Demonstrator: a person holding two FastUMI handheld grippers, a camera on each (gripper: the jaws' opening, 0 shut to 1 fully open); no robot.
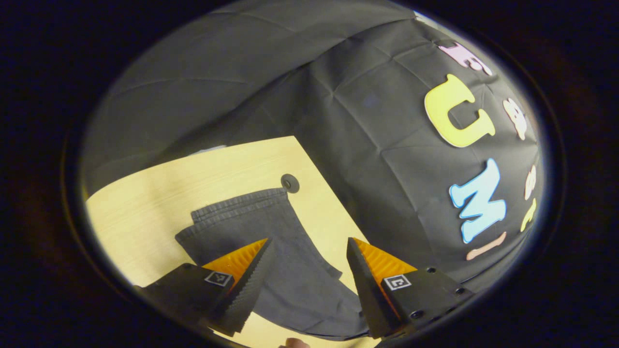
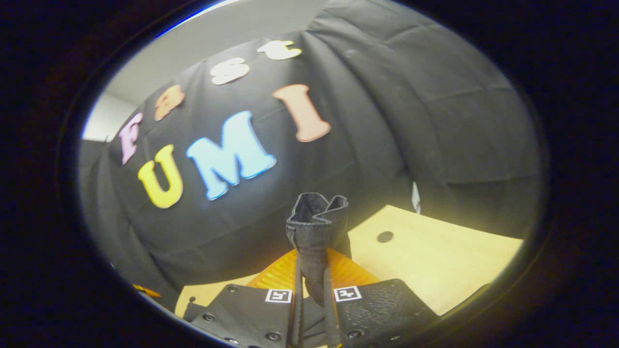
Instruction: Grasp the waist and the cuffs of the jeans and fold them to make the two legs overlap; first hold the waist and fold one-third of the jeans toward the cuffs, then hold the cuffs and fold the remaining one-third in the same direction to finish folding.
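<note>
Dark grey jeans point(image 1: 271, 241) lie on the pale wooden table point(image 1: 159, 193), their stitched hem end pointing away in the left gripper view. My left gripper point(image 1: 309, 246) hovers over the cloth, open, with nothing between its fingers. In the right gripper view a bunched edge of the jeans point(image 2: 316, 217) stands up from between the fingers of my right gripper point(image 2: 312, 270), which is shut on it and holds it lifted above the table point(image 2: 435, 261).
A small round dark grommet point(image 1: 289, 183) is set in the table just past the jeans' hem; the grommet point(image 2: 385, 237) also shows in the right gripper view. The black cloth wall point(image 1: 387, 121) rises close behind the table's far edge. A fingertip point(image 1: 295, 343) peeks in at the bottom.
</note>
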